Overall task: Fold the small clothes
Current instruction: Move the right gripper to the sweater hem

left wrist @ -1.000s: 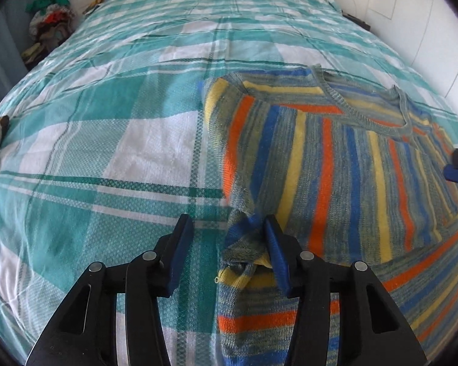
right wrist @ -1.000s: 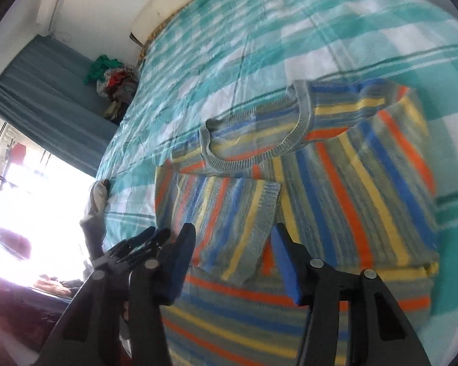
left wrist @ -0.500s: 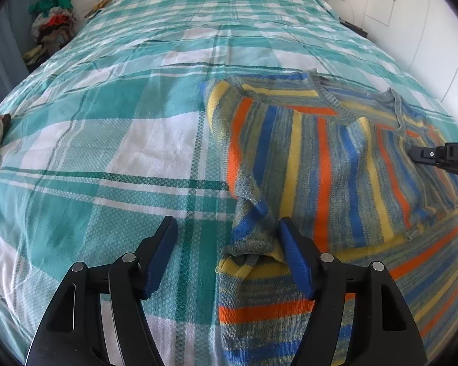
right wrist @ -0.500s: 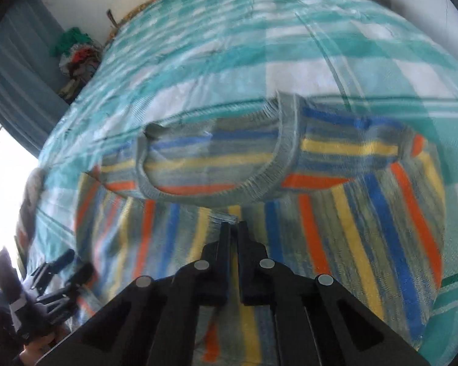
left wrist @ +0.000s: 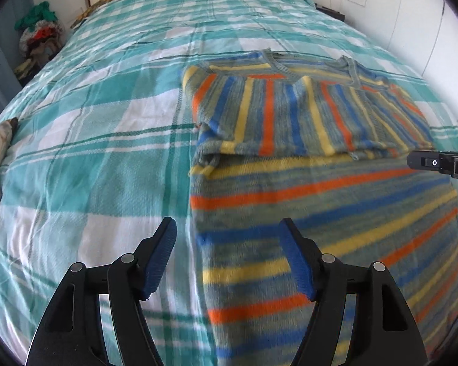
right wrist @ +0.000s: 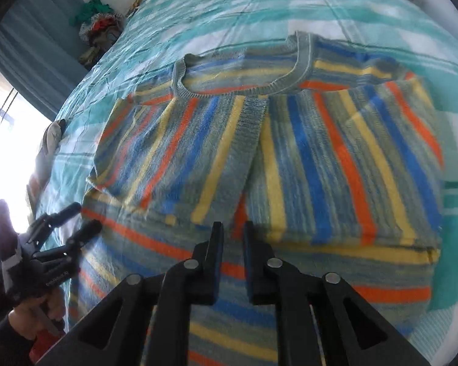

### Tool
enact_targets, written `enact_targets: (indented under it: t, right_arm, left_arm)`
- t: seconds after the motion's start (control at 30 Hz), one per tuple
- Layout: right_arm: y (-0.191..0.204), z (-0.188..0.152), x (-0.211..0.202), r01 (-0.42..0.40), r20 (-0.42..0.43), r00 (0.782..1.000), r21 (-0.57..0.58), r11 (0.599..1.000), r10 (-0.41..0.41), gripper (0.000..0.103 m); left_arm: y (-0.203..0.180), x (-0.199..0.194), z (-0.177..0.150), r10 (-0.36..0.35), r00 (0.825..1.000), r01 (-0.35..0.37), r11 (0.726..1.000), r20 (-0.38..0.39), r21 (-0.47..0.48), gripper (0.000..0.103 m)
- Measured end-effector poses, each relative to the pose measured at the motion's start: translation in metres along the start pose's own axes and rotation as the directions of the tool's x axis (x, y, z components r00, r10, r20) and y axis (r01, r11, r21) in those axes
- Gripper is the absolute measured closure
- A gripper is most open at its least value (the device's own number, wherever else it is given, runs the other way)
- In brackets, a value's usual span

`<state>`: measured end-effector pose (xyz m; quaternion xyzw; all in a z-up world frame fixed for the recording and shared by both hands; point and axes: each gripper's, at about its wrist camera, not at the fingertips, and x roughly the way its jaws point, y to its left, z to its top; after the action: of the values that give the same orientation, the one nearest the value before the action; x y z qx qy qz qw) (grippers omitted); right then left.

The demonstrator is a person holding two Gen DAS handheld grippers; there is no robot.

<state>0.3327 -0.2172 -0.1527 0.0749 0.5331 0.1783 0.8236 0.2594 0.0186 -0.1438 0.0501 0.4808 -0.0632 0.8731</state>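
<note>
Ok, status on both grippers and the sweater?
Left gripper open, empty. Right gripper opening, nothing between jaws. Striped sweater flat on bed, both sleeves folded in. Nothing obstructing.

Plaid bedspread [left wrist: 107,158], clothes pile [left wrist: 38,38].

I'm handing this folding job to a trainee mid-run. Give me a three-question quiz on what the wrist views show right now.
1. True or false: both sleeves of the sweater are folded in across its chest.
2. What lies between the pads of the left tool?
A. a sleeve cuff
B. the sweater's side edge and the bedspread, neither gripped
C. the collar
3. Fill in: the right tool has its pads close together and holds ____.

Key:
1. True; the cuffs meet below the collar.
2. B; the pads stand wide apart above them.
3. Nothing; its jaws are opening, with no cloth between the pads.
</note>
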Motion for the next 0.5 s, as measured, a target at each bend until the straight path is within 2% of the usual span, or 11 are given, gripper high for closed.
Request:
enact_targets:
  t: [0.1,0.23,0.27,0.33,0.4,0.5]
  right_arm:
    - [0.012,-0.036,-0.022,0.020,-0.007,1.000,-0.069,0.997,-0.021,0.079]
    - [0.023,-0.108,-0.045,0.067,-0.050,0.996,-0.105,0.992,-0.072,0.078]
    - [0.024,-0.129,-0.048,0.081,-0.055,0.995,-0.101,0.992,-0.087,0.078]
    - [0.023,-0.166,-0.056,0.116,-0.043,0.992,-0.076,0.990,-0.120,0.075]
    - [0.023,-0.188,-0.065,0.134,-0.022,0.991,-0.040,0.990,-0.135,0.075]
    - [0.020,-0.200,-0.075,0.162,-0.001,0.987,0.021,0.987,-0.162,0.075]
  left_arm:
    - [-0.013,-0.027,-0.029,-0.031,0.999,0.031,0.999,-0.013,0.023,0.030]
    - [-0.030,-0.048,-0.085,-0.073,0.993,0.077,0.996,-0.090,0.044,0.030]
    - [-0.033,-0.049,-0.101,-0.067,0.992,0.072,0.996,-0.110,0.051,0.030]
    - [-0.039,-0.056,-0.126,-0.029,0.995,0.037,0.996,-0.093,0.085,0.028]
    - [-0.041,-0.063,-0.138,-0.011,0.997,0.018,0.995,-0.079,0.100,0.028]
    - [-0.037,-0.068,-0.139,-0.012,0.996,0.018,0.997,-0.092,0.068,0.025]
